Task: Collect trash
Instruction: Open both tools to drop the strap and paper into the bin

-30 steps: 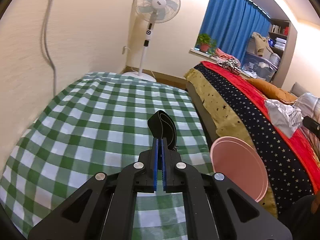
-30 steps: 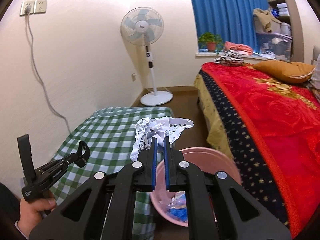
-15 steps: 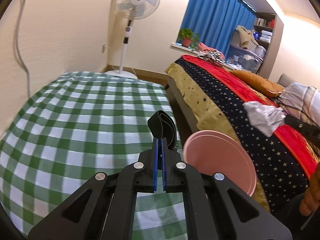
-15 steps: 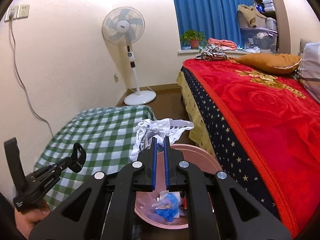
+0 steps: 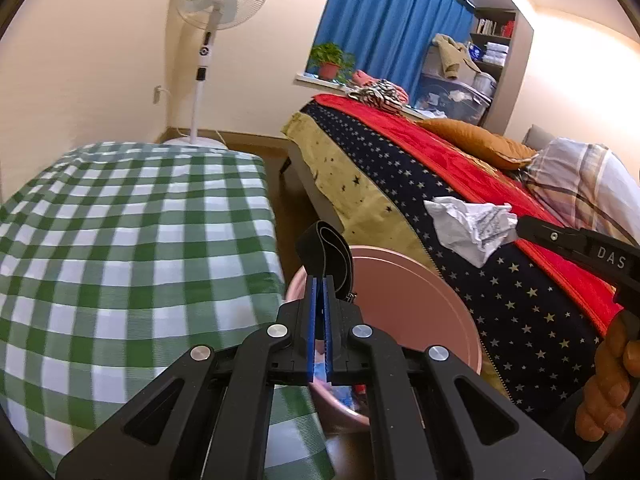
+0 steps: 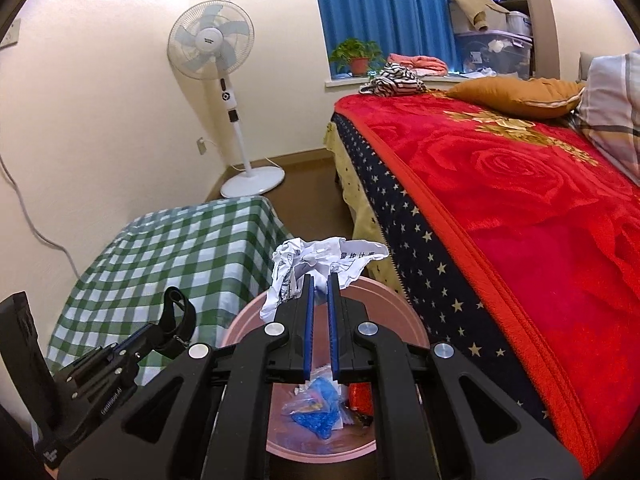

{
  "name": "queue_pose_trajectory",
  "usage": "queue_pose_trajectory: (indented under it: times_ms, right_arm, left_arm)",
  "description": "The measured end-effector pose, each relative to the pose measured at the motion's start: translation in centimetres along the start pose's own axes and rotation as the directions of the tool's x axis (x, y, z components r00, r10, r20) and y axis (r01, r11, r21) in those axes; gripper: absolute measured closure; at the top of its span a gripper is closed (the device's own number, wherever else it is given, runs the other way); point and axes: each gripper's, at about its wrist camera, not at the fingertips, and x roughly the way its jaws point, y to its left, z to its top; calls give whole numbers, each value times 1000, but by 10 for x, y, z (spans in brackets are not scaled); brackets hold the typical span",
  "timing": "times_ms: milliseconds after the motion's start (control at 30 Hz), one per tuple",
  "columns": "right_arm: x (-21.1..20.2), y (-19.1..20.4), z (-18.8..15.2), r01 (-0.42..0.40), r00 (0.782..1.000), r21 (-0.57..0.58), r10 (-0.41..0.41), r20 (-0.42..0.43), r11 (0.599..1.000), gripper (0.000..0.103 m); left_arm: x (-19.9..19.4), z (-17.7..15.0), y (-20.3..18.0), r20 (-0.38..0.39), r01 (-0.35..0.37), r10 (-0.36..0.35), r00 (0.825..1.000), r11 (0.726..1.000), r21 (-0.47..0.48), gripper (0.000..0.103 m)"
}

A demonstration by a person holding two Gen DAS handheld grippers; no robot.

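A pink bin (image 6: 404, 312) stands on the floor between the checked table and the bed, with blue plastic scraps (image 6: 316, 408) inside. My right gripper (image 6: 319, 280) is shut on a crumpled white paper (image 6: 316, 256), held just above the bin's far rim. In the left wrist view the same paper (image 5: 468, 228) hangs off the right gripper (image 5: 520, 226), above and to the right of the bin (image 5: 424, 304). My left gripper (image 5: 320, 280) is shut on a black looped band (image 5: 328, 248) at the bin's left rim. The band (image 6: 180, 312) also shows in the right wrist view.
A table under a green checked cloth (image 5: 120, 240) lies left of the bin. A bed with a red blanket (image 6: 520, 200) and starred navy border runs along the right. A standing fan (image 6: 236, 80) is in the far corner. A person's hand (image 5: 612, 380) holds the right gripper.
Both grippers have moved toward the pink bin. The left one swung right with the band to the bin's rim. The right one sank with the paper until it hangs over the bin.
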Motion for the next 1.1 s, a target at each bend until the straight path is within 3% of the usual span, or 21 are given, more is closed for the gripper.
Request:
queue_pose_trajectory:
  times_ms: [433,567,633,700,733,767,867,1000,1100]
  right_arm:
    - [14,-4,-1,50,998,-4,-50,-29,999,96]
    - [14,-5,-1,62,998,2,-62,-31,998,93]
    - [13,-7,-1,74,997,17,-74,-28,997,90]
    - [10,-11,-1,83,996,54,-82,-20,995,67]
    - [7,-13,-1,82,997,73,-81,-11,994,48]
    - [4,-15,-1,80,997,84,-80,-2,993,42]
    - [-6,-17,-2,60,998,109,-64,26,992,35]
    - [-25,-12,-5,37,997,112,-45,66,993,17]
    - [-40,-4,-9,22,996,91,-30,90,996,9]
  left_arm:
    - [23,-2,-7,-31,45,-45,998,999,-11,100]
    - [26,0,-12,-37,101,-101,994,995,-1,99]
    - [29,0,-16,-57,128,-127,990,992,14,88]
    - [28,0,-17,-59,154,-153,987,988,21,52]
    - [26,0,-16,-53,158,-157,986,987,22,50]
    - [23,1,-13,-48,159,-158,986,987,18,50]
    - [7,7,-4,-17,164,-164,986,987,-1,46]
    - [-25,14,1,40,109,-110,993,994,28,19]
    - [-49,19,2,67,57,-60,996,997,48,13]
